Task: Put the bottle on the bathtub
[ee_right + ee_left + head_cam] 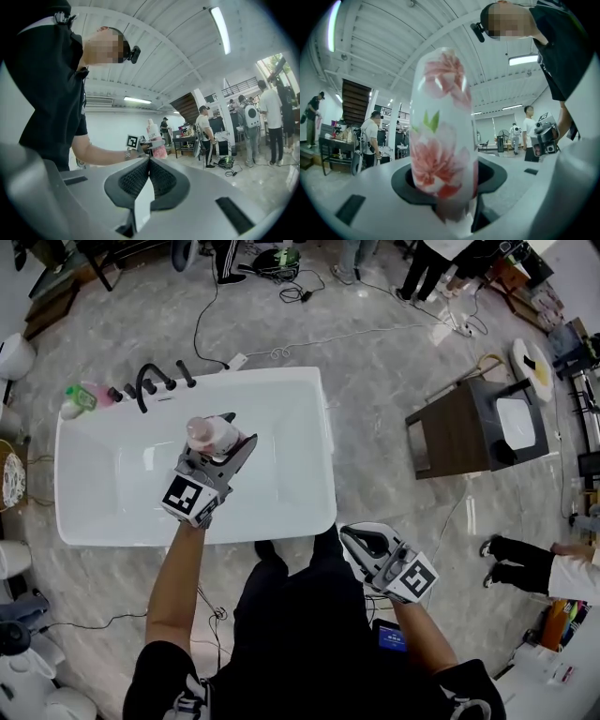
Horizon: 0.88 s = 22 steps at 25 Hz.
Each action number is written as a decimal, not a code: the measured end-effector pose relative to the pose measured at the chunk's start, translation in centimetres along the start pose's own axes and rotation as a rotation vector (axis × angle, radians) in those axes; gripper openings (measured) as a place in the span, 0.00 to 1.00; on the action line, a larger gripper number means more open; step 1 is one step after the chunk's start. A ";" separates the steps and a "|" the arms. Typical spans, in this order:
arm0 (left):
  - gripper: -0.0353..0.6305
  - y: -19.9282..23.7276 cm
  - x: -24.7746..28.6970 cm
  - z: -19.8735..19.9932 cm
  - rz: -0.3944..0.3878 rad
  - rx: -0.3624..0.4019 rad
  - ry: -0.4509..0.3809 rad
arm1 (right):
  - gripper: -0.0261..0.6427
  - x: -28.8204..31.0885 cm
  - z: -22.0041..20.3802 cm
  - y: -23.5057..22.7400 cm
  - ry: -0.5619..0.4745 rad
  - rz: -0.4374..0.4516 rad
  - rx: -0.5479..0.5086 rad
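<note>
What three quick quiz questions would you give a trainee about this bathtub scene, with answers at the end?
1. True or false: the left hand-held gripper is shut on the floral bottle.
2. In the head view the bottle is: A) held over the white bathtub; B) lying on the floor; C) standing on the brown cabinet.
3. Fill in: the jaws of the right hand-held gripper are ____, with nothing between them.
Key: 1 true; 2 A; 3 shut.

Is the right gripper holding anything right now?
No, the right gripper is shut, its jaws pressed together with nothing between them.
</note>
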<state>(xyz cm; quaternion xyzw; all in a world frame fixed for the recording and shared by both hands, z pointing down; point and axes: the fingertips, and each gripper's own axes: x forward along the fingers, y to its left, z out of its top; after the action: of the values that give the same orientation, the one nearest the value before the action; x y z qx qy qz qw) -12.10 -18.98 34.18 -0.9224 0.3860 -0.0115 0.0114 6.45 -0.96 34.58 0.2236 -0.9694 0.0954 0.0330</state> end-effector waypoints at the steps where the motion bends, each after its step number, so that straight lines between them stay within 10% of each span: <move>1: 0.39 1.1 1.3 -1.0 0.019 -0.006 0.005 | 0.06 0.0 -0.8 -0.8 0.019 0.003 -0.006; 22: 0.39 20.7 20.7 -24.8 0.246 0.035 0.062 | 0.06 -4.9 -19.0 -11.7 0.359 -0.012 0.355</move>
<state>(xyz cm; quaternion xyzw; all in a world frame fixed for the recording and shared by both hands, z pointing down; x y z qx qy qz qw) -13.10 -48.57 58.56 -0.8669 0.4961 -0.0452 0.0167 16.35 -5.39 54.62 0.2114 -0.9147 0.3021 0.1653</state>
